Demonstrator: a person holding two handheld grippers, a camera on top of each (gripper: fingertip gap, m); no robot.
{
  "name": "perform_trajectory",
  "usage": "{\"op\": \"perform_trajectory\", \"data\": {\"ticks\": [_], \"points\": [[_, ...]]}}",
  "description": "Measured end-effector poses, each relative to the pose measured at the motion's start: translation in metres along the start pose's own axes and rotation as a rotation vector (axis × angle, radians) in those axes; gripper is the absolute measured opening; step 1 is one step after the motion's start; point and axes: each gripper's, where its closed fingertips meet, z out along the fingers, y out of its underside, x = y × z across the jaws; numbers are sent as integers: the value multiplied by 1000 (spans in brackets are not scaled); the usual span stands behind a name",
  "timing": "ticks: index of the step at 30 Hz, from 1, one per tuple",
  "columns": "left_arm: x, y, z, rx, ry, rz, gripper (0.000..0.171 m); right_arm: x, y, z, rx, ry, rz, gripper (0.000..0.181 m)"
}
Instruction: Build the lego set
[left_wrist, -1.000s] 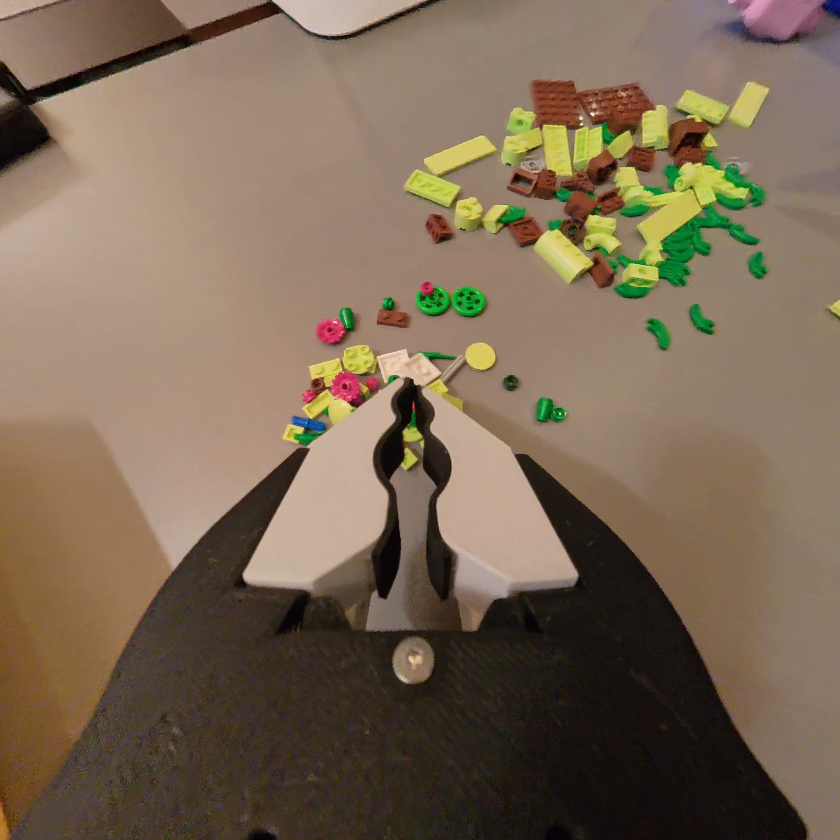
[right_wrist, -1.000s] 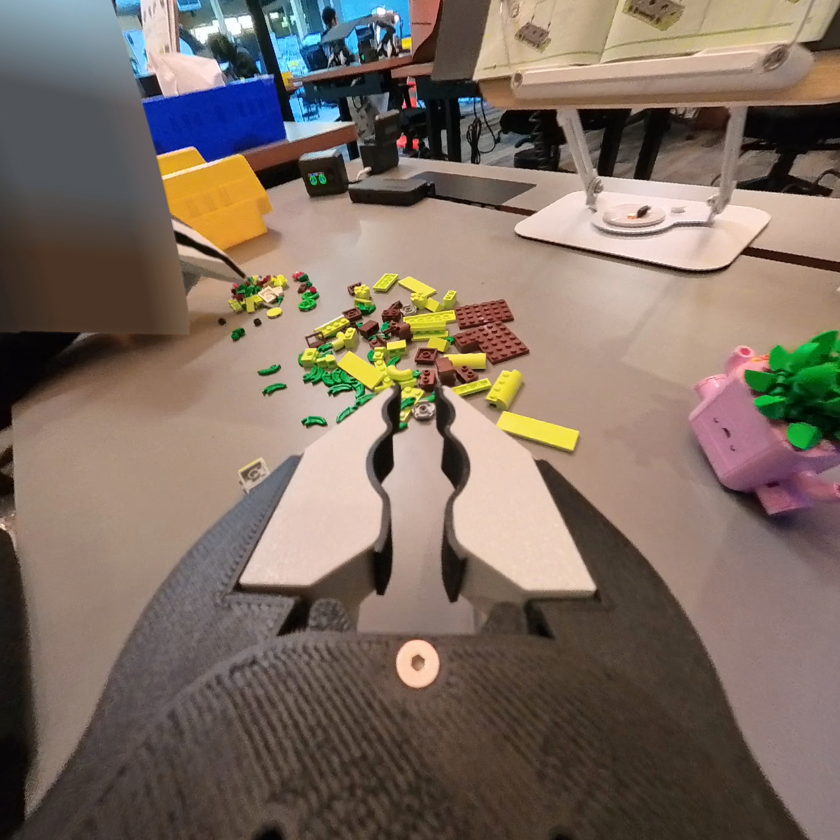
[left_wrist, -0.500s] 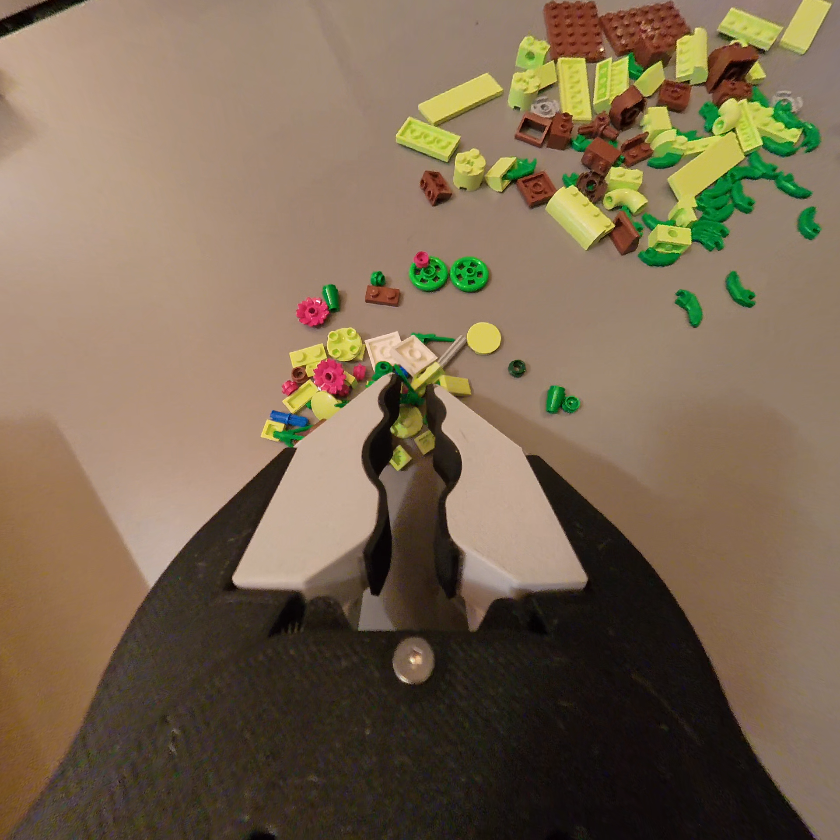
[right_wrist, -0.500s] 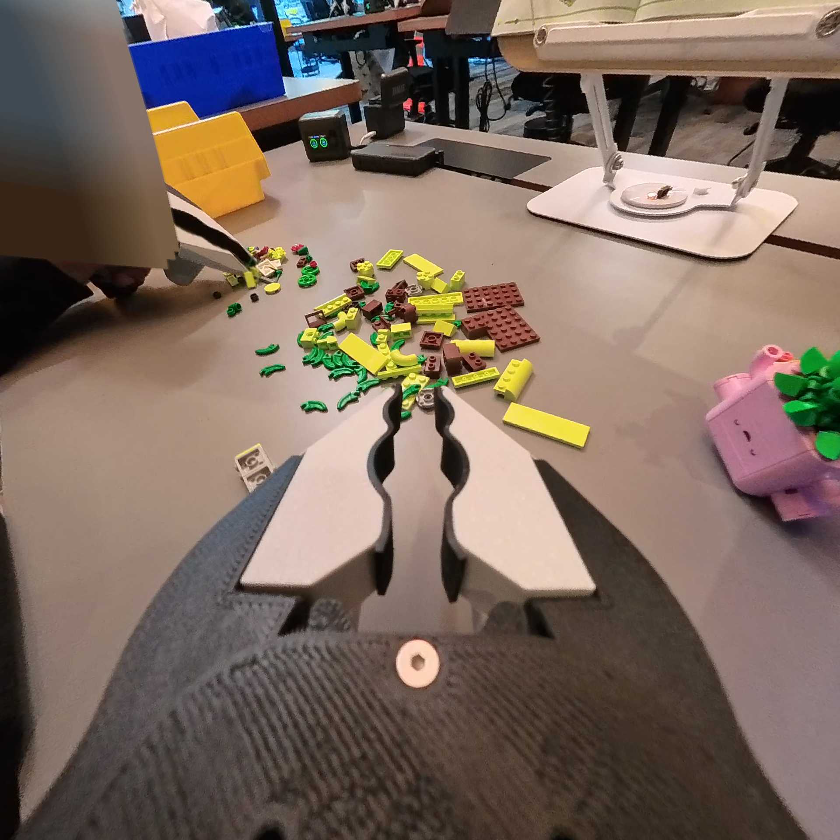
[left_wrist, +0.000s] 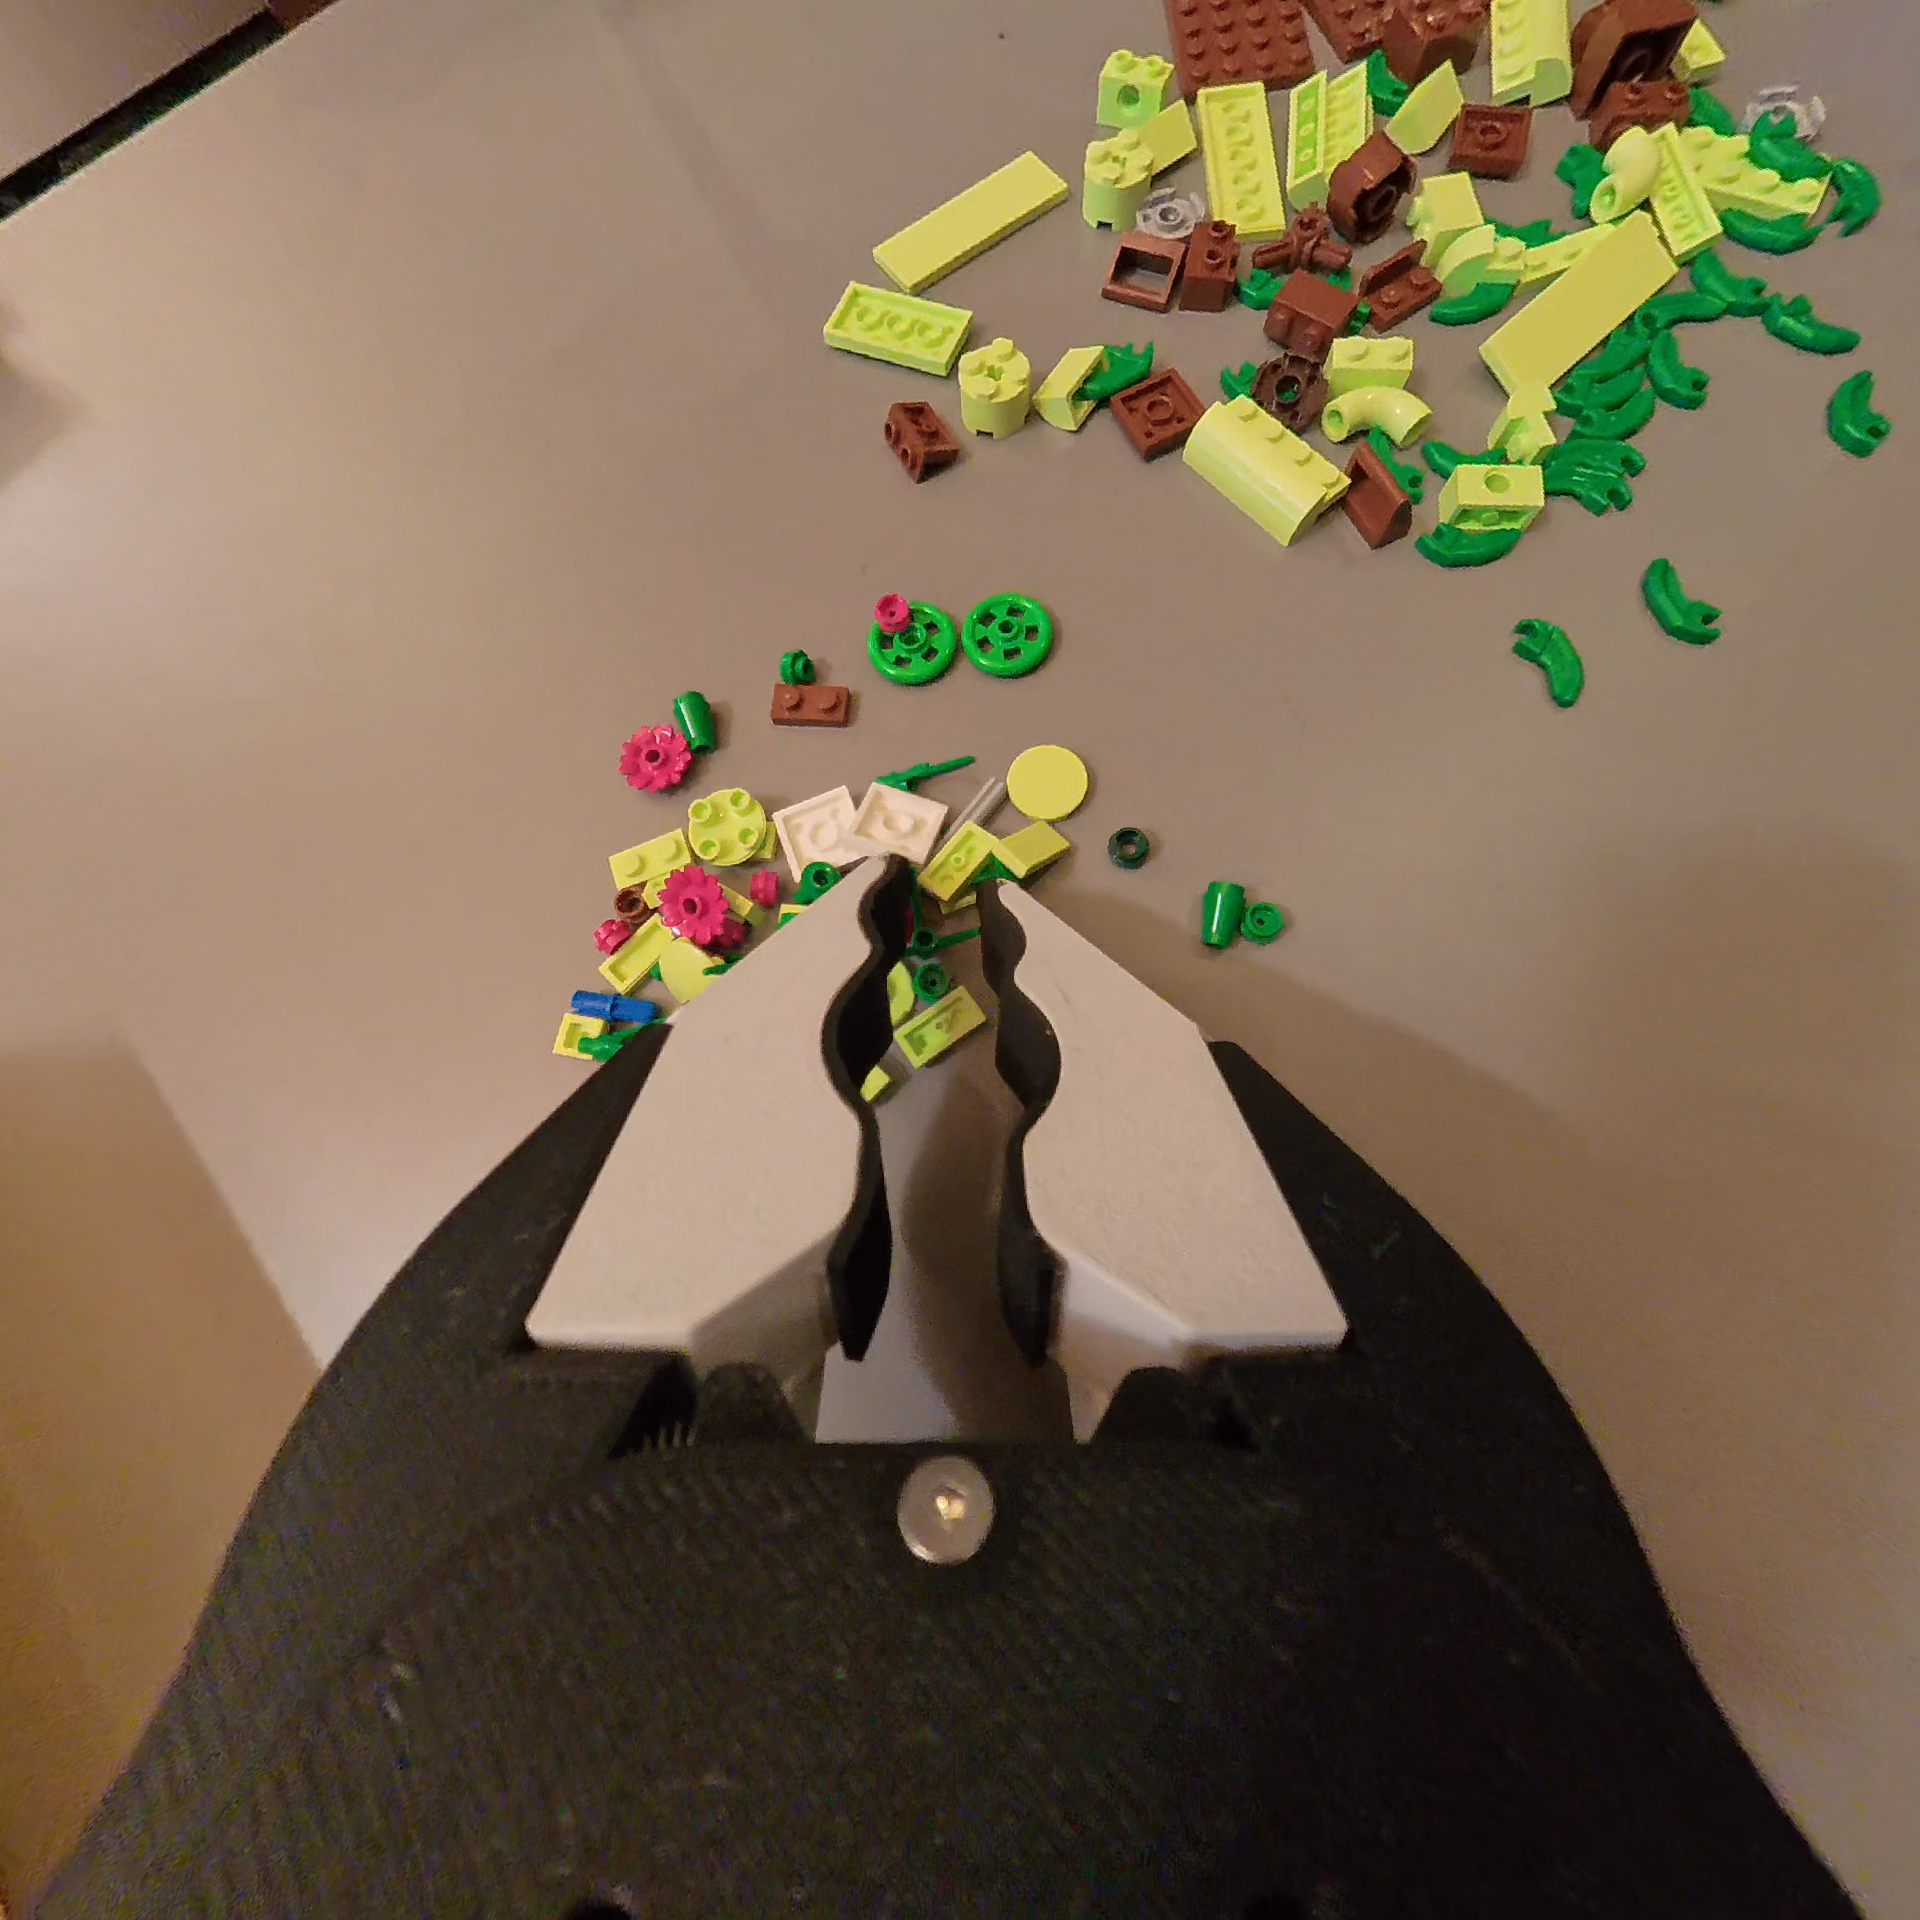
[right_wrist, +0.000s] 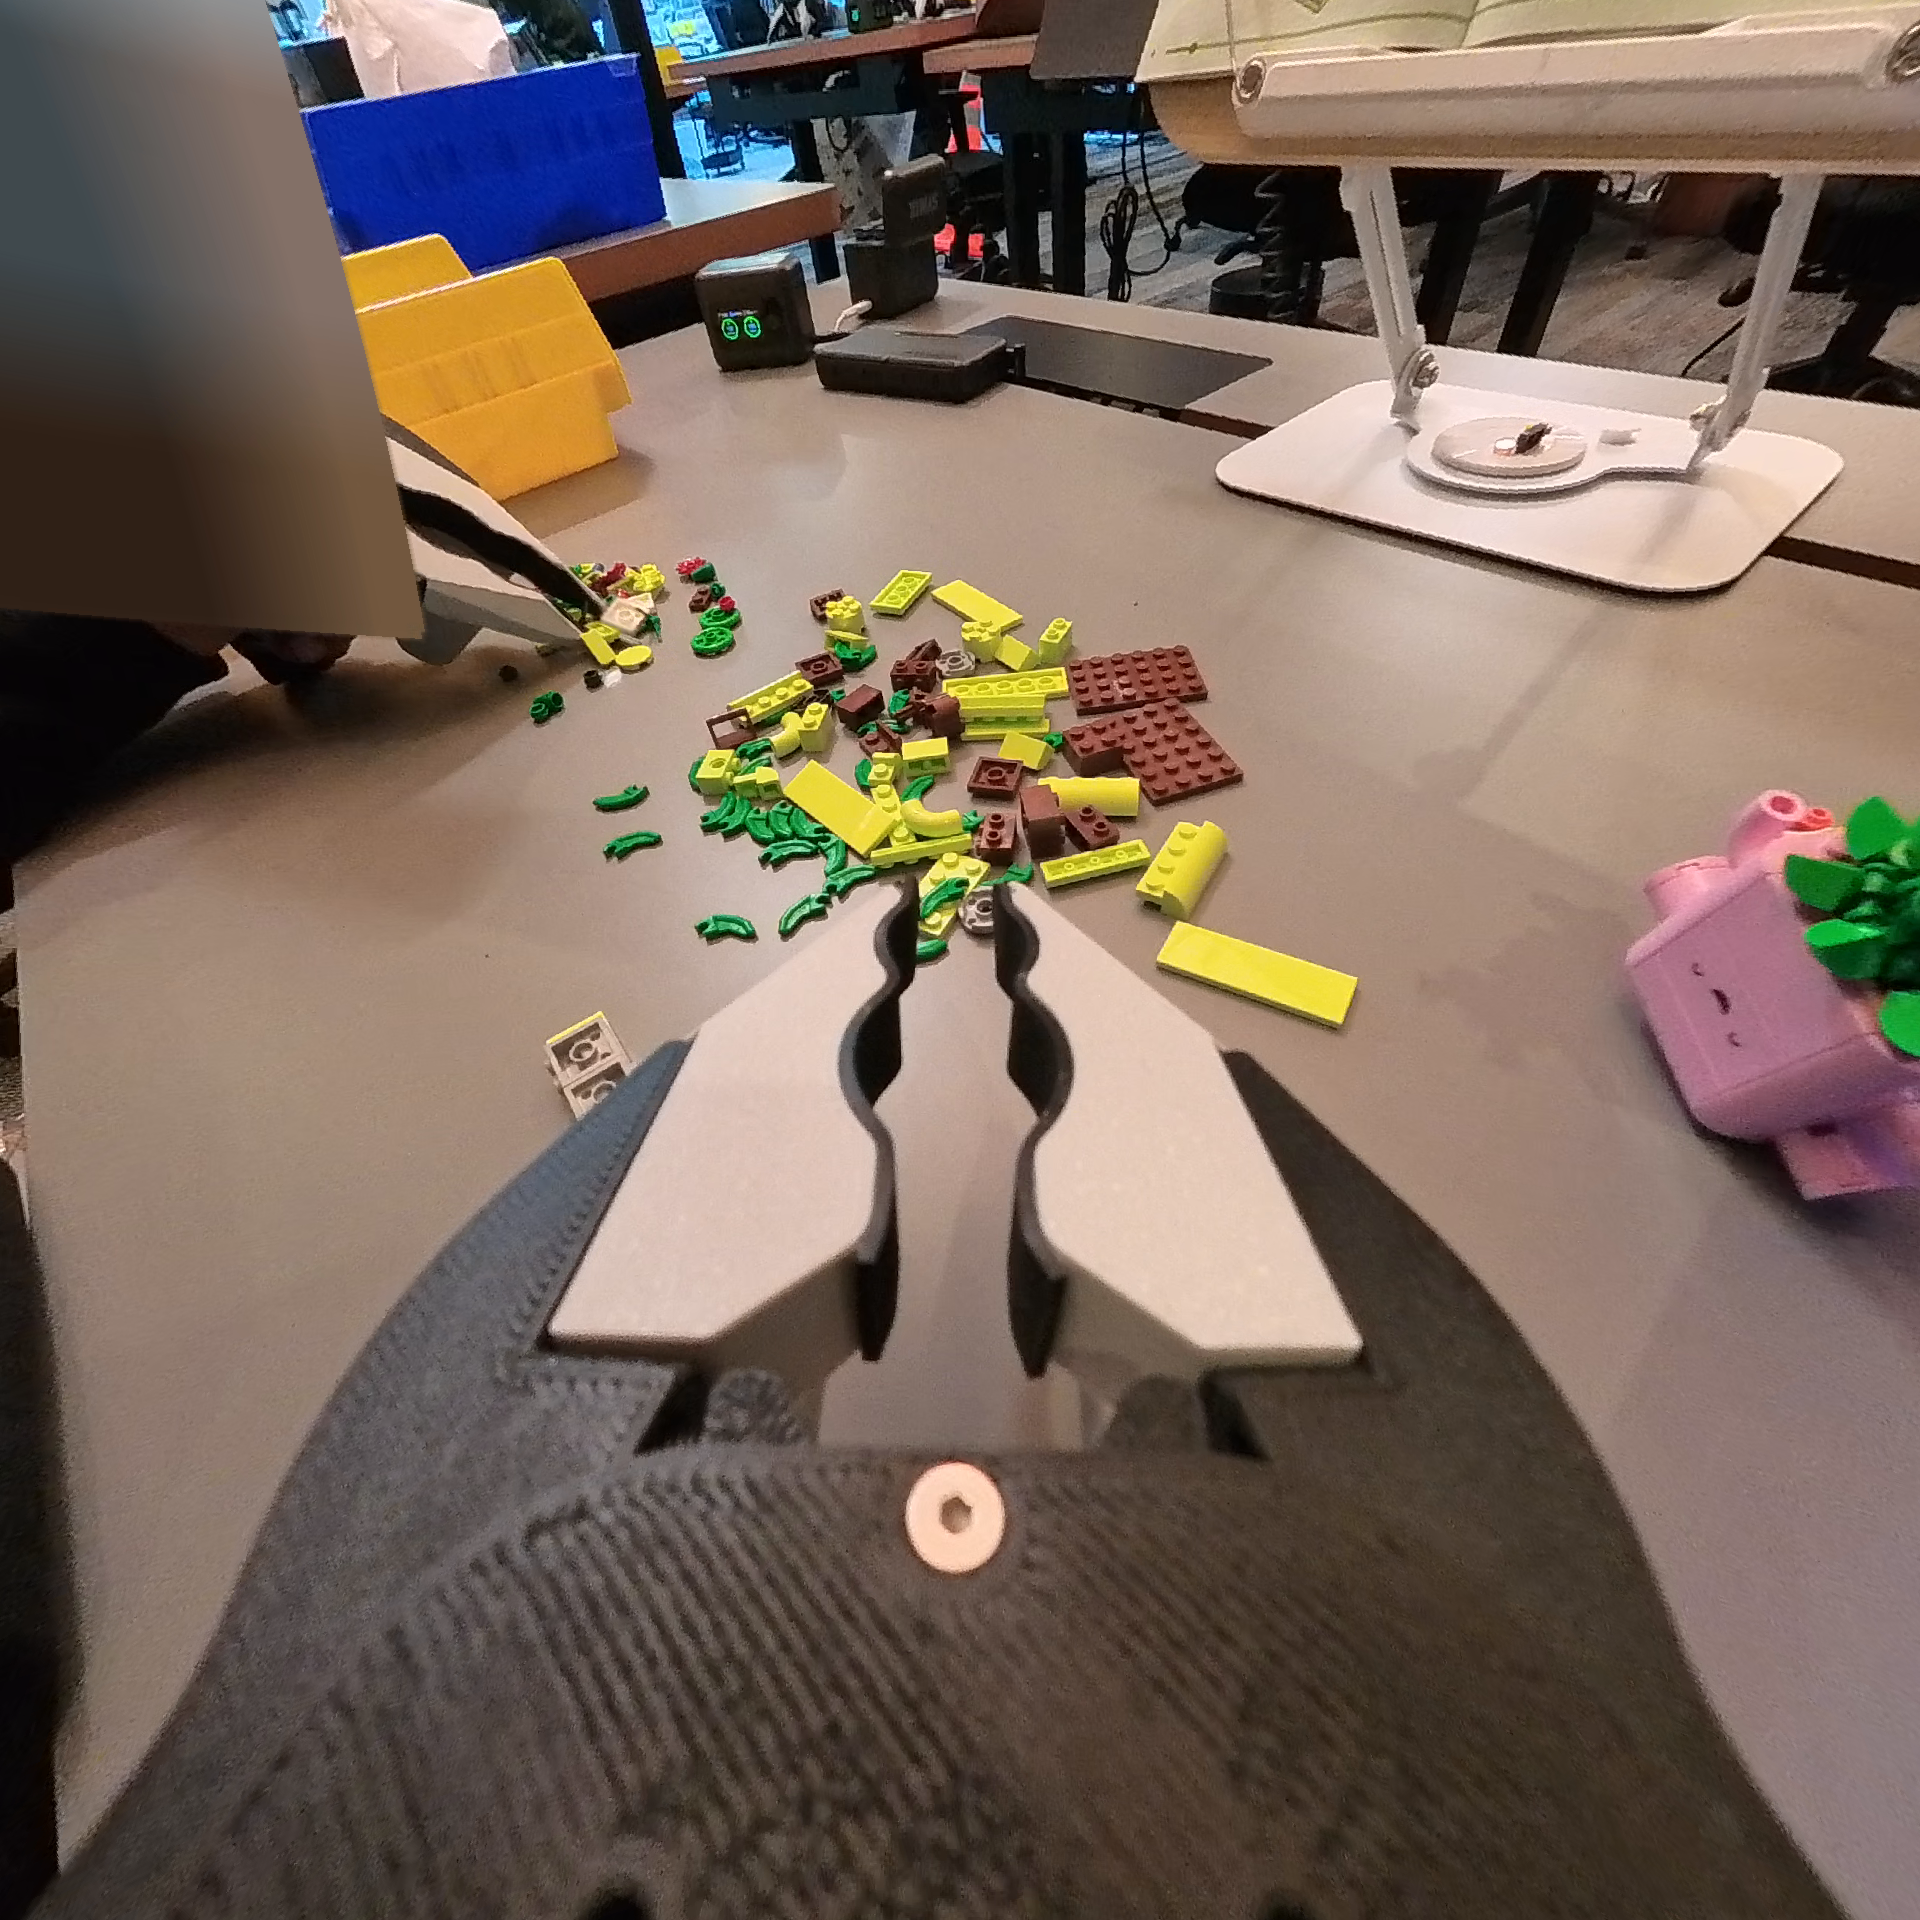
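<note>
Two sets of jaws parted and empty, left gripper (left_wrist: 940, 899) low over the small-parts cluster (left_wrist: 831, 862) at twelve o'clock: closing here could scatter neighbours across the table (left_wrist: 416, 468).

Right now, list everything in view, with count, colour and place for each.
Big brick pile: many, lime, brown, green; table centre.
Brown plates: two, at the pile's far right.
Small-parts cluster: many, lime, magenta, white, green; at the left gripper's tips.
Green wheels: two, just beyond that cluster.
Lime flat tile: one, alone right of the right gripper.
Pink model with green leaves: one, far right.
Yellow bin: one, far left.
White stand: one, far right.
Table: grey.
Left gripper: jaws open over the cluster.
Right gripper: jaws open, empty.
</note>
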Motion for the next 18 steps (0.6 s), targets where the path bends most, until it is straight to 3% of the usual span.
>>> {"op": "perform_trajectory", "data": {"ticks": [3,4,13,15,18], "points": [[2,-2,-1,8,7,14,8,0,0,0,1,0,0,11],[3,-2,-2,12,8,14,0,0,0,0,1,0,-1,11],[-5,-8,-10,70,16,-61,0,0,0,0,2,-2,-2,11],[-6,-6,-8,58,14,-68,7,0,0,0,1,-2,-1,12],[-16,-8,-8,68,-62,-71,9,-1,0,0,0,-4,-2,12]]}}
